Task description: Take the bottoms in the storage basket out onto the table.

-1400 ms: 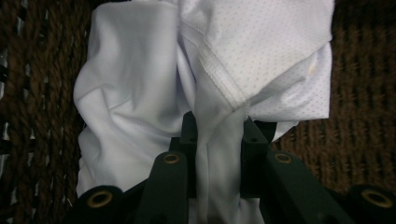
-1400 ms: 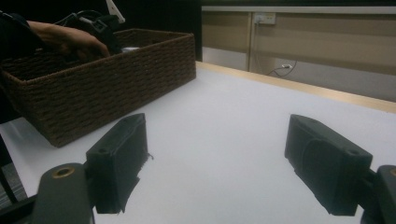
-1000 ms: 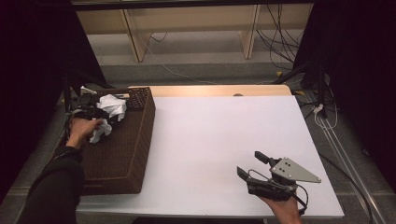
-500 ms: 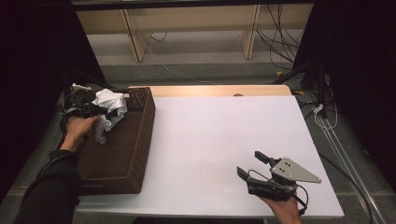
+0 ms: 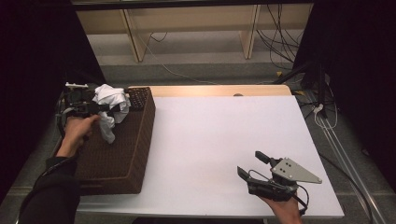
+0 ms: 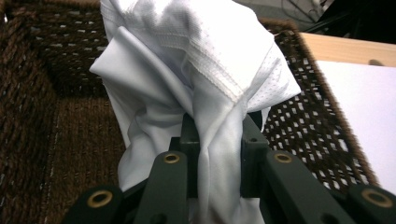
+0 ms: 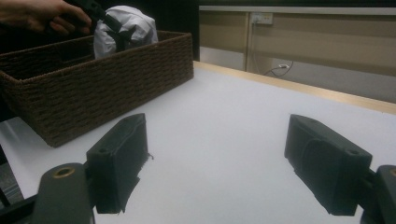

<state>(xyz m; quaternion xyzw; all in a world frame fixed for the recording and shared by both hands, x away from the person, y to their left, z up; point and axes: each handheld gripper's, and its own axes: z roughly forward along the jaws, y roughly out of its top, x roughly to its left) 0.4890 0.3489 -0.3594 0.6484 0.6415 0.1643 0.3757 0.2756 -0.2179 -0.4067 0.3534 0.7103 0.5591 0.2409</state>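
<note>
Versus the frames one second and half a second earlier: the left gripper (image 5: 100,108) had moved toward the far end of the woven basket (image 5: 122,161) and higher, and the white cloth (image 5: 111,106) had come up with it, now bunched at the far rim with a tail hanging into the basket. The right gripper (image 5: 256,164) had not shifted from its spot near the front right of the surface (image 5: 219,130).

Hard to make out: in the high view the left gripper's body merged with the dark background at the left edge, and its jaws were covered by cloth. The person's left hand (image 5: 78,130) and dark sleeve (image 5: 49,200) were partly cut by the frame's bottom. The basket floor beneath the cloth was hidden. The right hand (image 5: 282,210) was cropped at the bottom edge.

Grippers: in the left gripper view the jaws were pinched on a fold of the white cloth (image 6: 196,88), fabric squeezed between them and draping over both; woven basket (image 6: 42,93) walls showed on both sides. In the right gripper view the right gripper (image 7: 217,158) had its jaws spread wide, nothing between them, bare white surface (image 7: 224,135) ahead. Farther off, that view showed the basket (image 7: 102,88) with the cloth (image 7: 123,30) lifted above its rim.
</note>
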